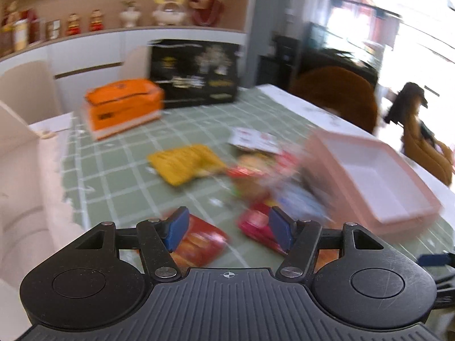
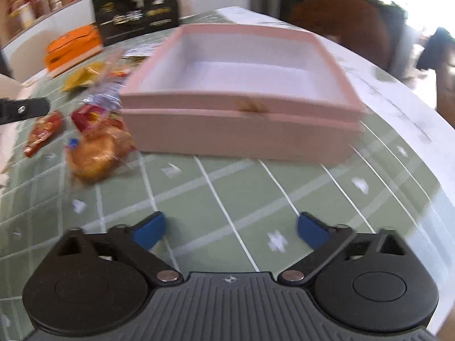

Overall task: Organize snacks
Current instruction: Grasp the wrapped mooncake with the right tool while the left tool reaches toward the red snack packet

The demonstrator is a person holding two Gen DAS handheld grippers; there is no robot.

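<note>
Several snack packets lie on the green checked tablecloth: a yellow packet (image 1: 184,167), a red-orange packet (image 1: 199,241), a pink-red packet (image 1: 256,224) and a bag of golden buns (image 2: 96,153). An open pink box (image 1: 378,179) with a white, empty inside stands to their right; it also fills the middle of the right wrist view (image 2: 241,85). My left gripper (image 1: 229,227) is open and empty above the red packets. My right gripper (image 2: 230,230) is open and empty over bare cloth, in front of the box. Both views are blurred.
An orange box (image 1: 122,108) and a black printed box (image 1: 196,71) stand at the table's far end. A brown chair (image 1: 335,96) is beyond the right edge. Cream chairs (image 1: 25,91) stand at the left. The left gripper's arm shows in the right wrist view (image 2: 22,109).
</note>
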